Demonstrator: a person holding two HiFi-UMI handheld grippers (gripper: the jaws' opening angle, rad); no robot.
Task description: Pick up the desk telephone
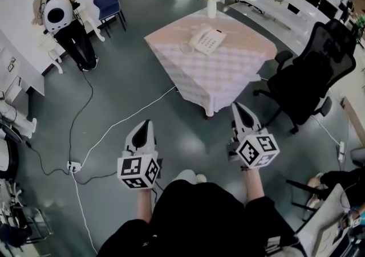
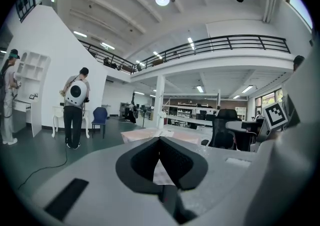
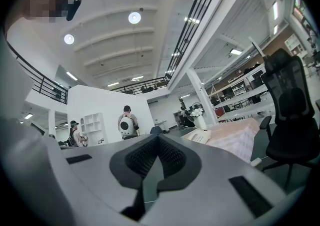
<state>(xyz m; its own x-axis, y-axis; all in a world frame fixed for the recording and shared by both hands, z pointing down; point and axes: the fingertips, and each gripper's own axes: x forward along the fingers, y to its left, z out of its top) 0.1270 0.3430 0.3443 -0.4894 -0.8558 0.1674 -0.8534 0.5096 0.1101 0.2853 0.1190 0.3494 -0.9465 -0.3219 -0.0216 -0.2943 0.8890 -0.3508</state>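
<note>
A wide hall with a grey-green floor (image 1: 131,85), seen from above by someone standing on it. A square bench (image 1: 228,70) under a pale checked cloth stands ahead, well apart from the person. A black office chair (image 1: 311,73) stands just beside the bench's right side. Farther off at the upper left, a person (image 1: 60,13) wearing a round white backpack faces a white wall. A thin white cable (image 1: 122,120) trails across the floor from the bench.

At the bottom of the head view, two arms hold the tools out level toward the bench. The left tool (image 1: 146,123) has its jaws pressed together with nothing between them. The right tool (image 1: 239,106) is the same, jaws together and empty. Each carries a cube with black and white square markers.

The white desk telephone (image 1: 206,40) lies on the far half of the bench with its handset in the cradle, near a small vase of white flowers (image 1: 211,0) at the far corner.

The task looks not yet begun. The telephone is untouched and out of reach. What remains, judging from this, is everything: walking up to the bench, opening a tool, closing it on the telephone and lifting.
</note>
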